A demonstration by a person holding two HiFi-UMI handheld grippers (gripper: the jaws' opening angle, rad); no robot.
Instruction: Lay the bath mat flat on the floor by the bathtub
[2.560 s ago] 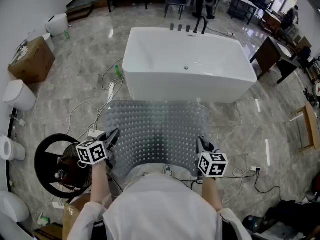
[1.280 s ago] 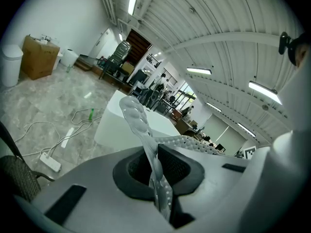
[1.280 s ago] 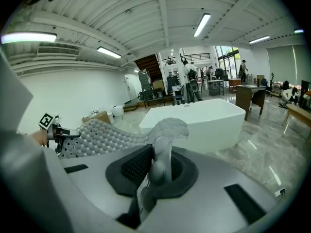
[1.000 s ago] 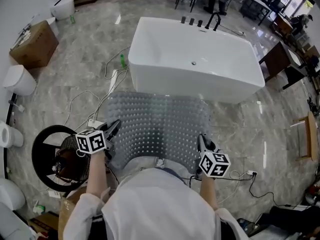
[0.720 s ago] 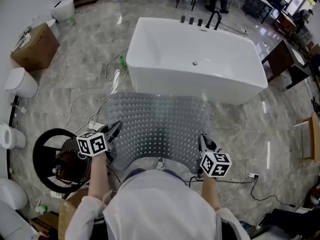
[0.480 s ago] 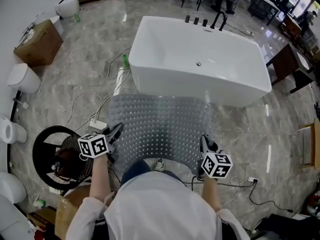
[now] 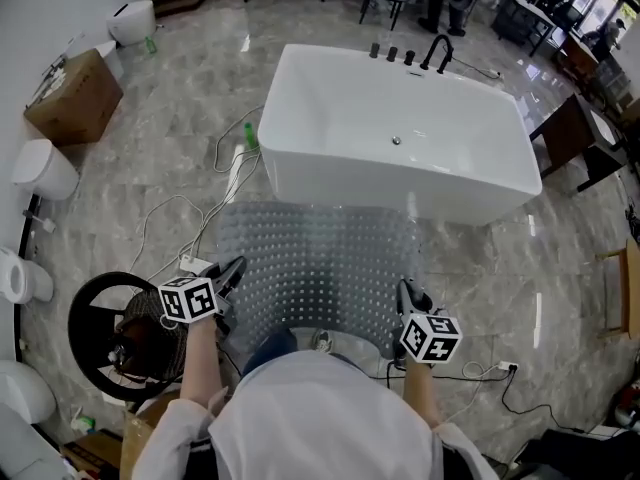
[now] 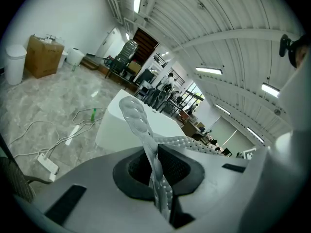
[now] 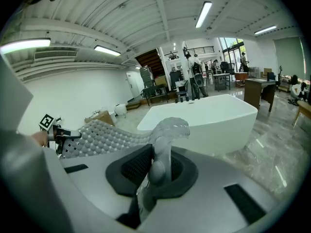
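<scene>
A clear, bumpy bath mat (image 7: 318,268) is stretched out in front of the white bathtub (image 7: 400,133), its far edge close to the tub's side. My left gripper (image 7: 232,273) is shut on the mat's near left corner, and the mat's edge (image 8: 146,144) stands pinched between the jaws in the left gripper view. My right gripper (image 7: 405,293) is shut on the near right corner; a curled bit of mat (image 9: 165,135) rises from its jaws. The near edge of the mat is hidden behind the person's body.
White cables and a power strip (image 7: 195,265) lie on the marble floor left of the mat, a green bottle (image 7: 248,136) by the tub's corner. A black round stool (image 7: 120,333) stands beside my left hand. A cardboard box (image 7: 70,93), toilets (image 7: 45,168) and desks (image 7: 570,133) ring the area.
Both grippers have shifted slightly with the mat still held, and the mat's far edge lies about as close to the tub as before. The head view has tilted a little.
</scene>
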